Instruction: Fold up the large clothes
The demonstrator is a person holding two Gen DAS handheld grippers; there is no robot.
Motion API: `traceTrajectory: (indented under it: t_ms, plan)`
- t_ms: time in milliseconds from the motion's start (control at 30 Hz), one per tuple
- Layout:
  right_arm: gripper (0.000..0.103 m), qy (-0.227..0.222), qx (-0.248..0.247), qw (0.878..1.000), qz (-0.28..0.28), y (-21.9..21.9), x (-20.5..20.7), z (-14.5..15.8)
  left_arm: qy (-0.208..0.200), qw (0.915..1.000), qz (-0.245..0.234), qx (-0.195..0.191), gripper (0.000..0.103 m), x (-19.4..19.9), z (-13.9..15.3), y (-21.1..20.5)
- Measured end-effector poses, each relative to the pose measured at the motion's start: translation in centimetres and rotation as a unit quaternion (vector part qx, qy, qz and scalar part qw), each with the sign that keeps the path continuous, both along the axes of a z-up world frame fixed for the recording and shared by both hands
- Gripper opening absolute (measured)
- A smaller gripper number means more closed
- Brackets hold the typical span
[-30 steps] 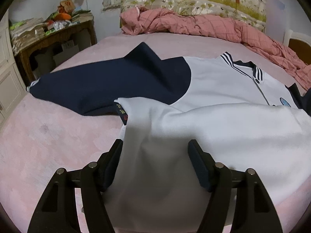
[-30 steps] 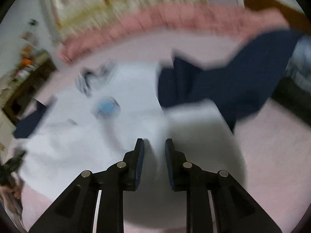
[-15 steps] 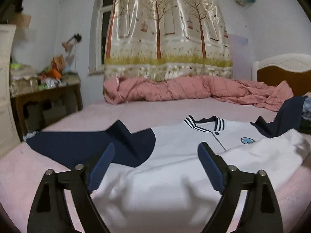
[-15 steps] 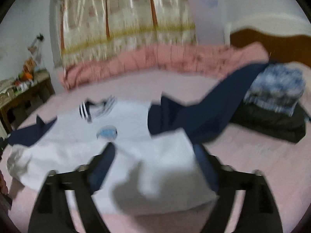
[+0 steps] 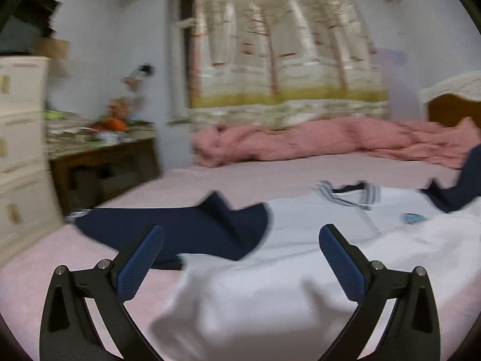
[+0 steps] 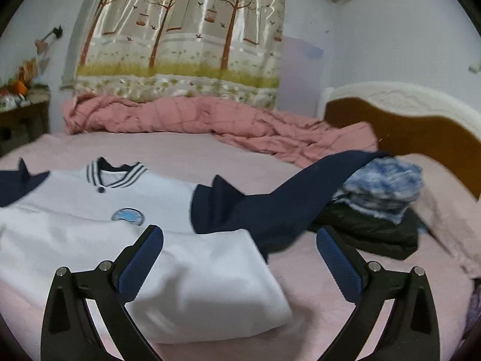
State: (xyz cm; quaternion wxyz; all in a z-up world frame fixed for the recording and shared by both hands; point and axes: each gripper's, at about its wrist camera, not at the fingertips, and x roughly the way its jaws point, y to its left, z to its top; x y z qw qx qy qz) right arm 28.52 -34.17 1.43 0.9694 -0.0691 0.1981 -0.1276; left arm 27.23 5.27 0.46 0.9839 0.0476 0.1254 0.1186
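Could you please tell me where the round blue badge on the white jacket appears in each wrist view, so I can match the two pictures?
Left wrist: the blue badge sits right of centre, on the jacket's white chest below the striped collar.
Right wrist: the badge lies left of centre, just above the left fingertip.
Shared landmark: the crumpled pink quilt along the far edge of the bed.

The jacket (image 6: pixel 99 201) is white with navy sleeves, a navy-and-white striped collar and a round blue badge (image 6: pixel 127 215). It lies on a pale pink bed (image 6: pixel 168 150) — beyond it a salmon checked quilt (image 6: pixel 186 117). The curtain (image 6: pixel 180 36) bears brown trees over yellow-green grass.
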Motion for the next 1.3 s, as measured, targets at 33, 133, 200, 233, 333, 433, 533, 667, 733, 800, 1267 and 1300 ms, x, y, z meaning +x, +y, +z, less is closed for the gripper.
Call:
traceTrajectory:
  t_ms: [33, 133, 200, 233, 333, 433, 533, 667, 733, 800, 1267, 1300]
  plan:
    - [0.103, 0.004, -0.01, 1.0, 0.006, 0.3, 0.0, -0.1, 0.001, 0.9999, -0.015, -0.008, 0.103, 0.0, 0.0, 0.1]
    - [0.103, 0.016, -0.024, 0.999, 0.027, 0.9, 0.3, -0.2, 0.004, 0.9982, -0.049, -0.034, 0.103, -0.1, 0.4, 0.5]
    - [0.103, 0.029, -0.015, 0.998, 0.044, 1.0, 0.3, -0.2, -0.006, 0.9977, -0.059, -0.031, 0.103, -0.4, 1.0, 0.1]
    - [0.103, 0.034, -0.007, 0.998, 0.052, 1.0, 0.3, -0.1, -0.014, 0.9974, -0.062, -0.035, 0.103, -0.6, 1.5, -0.1]
    - [0.103, 0.038, 0.026, 0.997, 0.068, 0.6, 0.2, 0.1, -0.014, 0.9939, -0.083, -0.071, 0.103, 0.2, 2.8, -0.6]
    - [0.103, 0.042, 0.057, 0.995, 0.075, 0.0, 0.3, 0.0, -0.006, 0.9937, -0.089, -0.068, 0.103, 1.4, 2.7, -1.4]
    - [0.103, 0.051, 0.079, 0.993, 0.072, -0.8, 0.6, -0.3, 0.016, 0.9952, -0.08, -0.053, 0.099, 2.4, 0.2, -1.8]
    - [0.103, 0.059, 0.109, 0.989, 0.075, -1.6, 1.0, -0.2, 0.065, 0.9933, -0.075, -0.059, 0.092, 4.3, -1.9, -2.0]
    - [0.102, 0.058, 0.126, 0.987, 0.084, -2.0, 0.9, 0.2, 0.058, 0.9937, -0.071, -0.064, 0.092, 4.0, -1.9, -1.8]
    - [0.1, 0.054, 0.125, 0.987, 0.088, -2.5, 0.8, 1.0, 0.055, 0.9939, -0.07, -0.065, 0.092, 3.8, -2.0, -1.8]
    - [0.088, 0.004, 0.237, 0.971, -0.033, -23.0, 6.1, 10.9, 0.07, 0.9935, -0.067, -0.06, 0.097, 4.2, -2.0, -1.7]
    - [0.087, 0.007, 0.23, 0.971, -0.059, -23.8, 7.4, 10.4, 0.072, 0.9933, -0.067, -0.061, 0.097, 4.2, -2.1, -1.6]
